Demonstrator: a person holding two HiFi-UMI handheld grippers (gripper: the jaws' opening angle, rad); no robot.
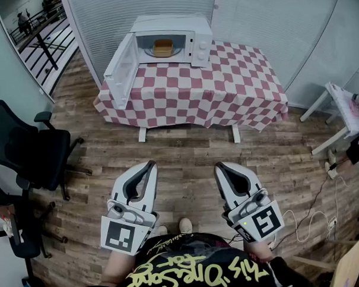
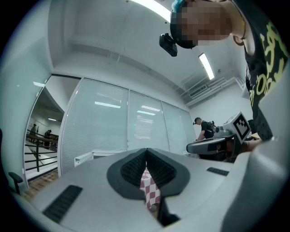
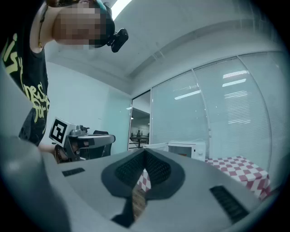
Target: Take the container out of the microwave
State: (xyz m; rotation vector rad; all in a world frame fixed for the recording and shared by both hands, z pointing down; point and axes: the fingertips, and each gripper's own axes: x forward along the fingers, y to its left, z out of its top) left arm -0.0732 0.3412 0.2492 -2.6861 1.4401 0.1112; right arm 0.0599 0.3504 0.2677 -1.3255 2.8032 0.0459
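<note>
A white microwave [image 1: 195, 26] stands on a red-and-white checked table [image 1: 225, 90], its door [image 1: 121, 70] swung wide to the left. Inside it sits an orange-brown container [image 1: 162, 47]. I stand well back from the table. My left gripper [image 1: 149, 165] and right gripper [image 1: 221, 166] are both held low over the wood floor, side by side, jaws shut and empty. In the right gripper view the microwave [image 3: 188, 148] shows beyond the right gripper [image 3: 145, 154]. The left gripper [image 2: 146, 152] points at the blinds, with only a strip of checked cloth showing behind its jaws.
A black office chair [image 1: 31, 155] stands at the left. A white side table [image 1: 344, 115] and cables [image 1: 316, 214] lie at the right. Blinds and glass walls stand behind the table. Another person [image 2: 206, 129] stands far off in the left gripper view.
</note>
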